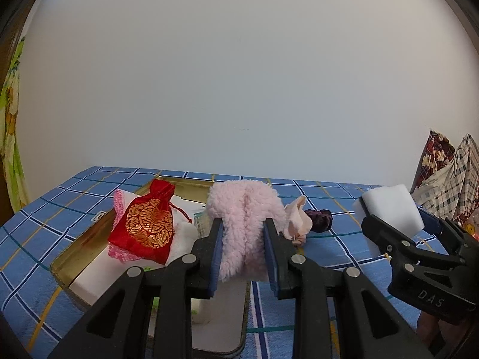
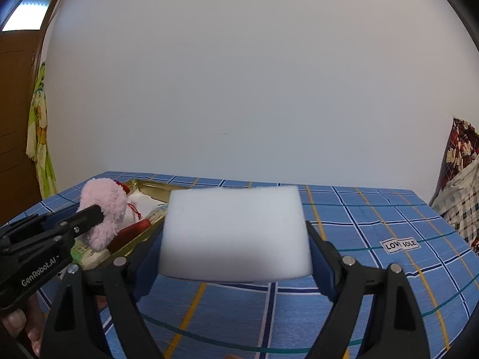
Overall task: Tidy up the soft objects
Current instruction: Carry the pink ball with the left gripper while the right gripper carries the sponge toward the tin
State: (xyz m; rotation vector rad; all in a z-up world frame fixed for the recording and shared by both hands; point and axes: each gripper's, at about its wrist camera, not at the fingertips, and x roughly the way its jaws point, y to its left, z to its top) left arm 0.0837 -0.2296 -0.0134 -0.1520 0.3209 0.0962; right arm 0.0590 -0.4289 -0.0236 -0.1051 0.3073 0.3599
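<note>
A fluffy pink fleece piece (image 1: 245, 224) hangs in the air between the blue pads of my left gripper (image 1: 243, 233), which is shut on it above the right edge of a gold tin tray (image 1: 74, 257). In the tray lie a red pouch with gold print (image 1: 146, 227), a pink knitted cloth (image 1: 119, 203) and white pads. My right gripper (image 2: 235, 239) is shut on a white sponge block (image 2: 236, 233), held above the blue checked tablecloth (image 2: 374, 224). The sponge block (image 1: 389, 212) and right gripper (image 1: 398, 227) also show at right in the left wrist view. The fleece (image 2: 104, 212) appears at left in the right wrist view.
On the cloth behind the fleece lie a cream fabric piece (image 1: 298, 220) and a dark purple scrunchie (image 1: 320, 220). Patterned fabric (image 1: 446, 176) is piled at the right edge. A white wall stands behind the table. A "LOVE SOLE" label (image 2: 399, 244) is on the cloth.
</note>
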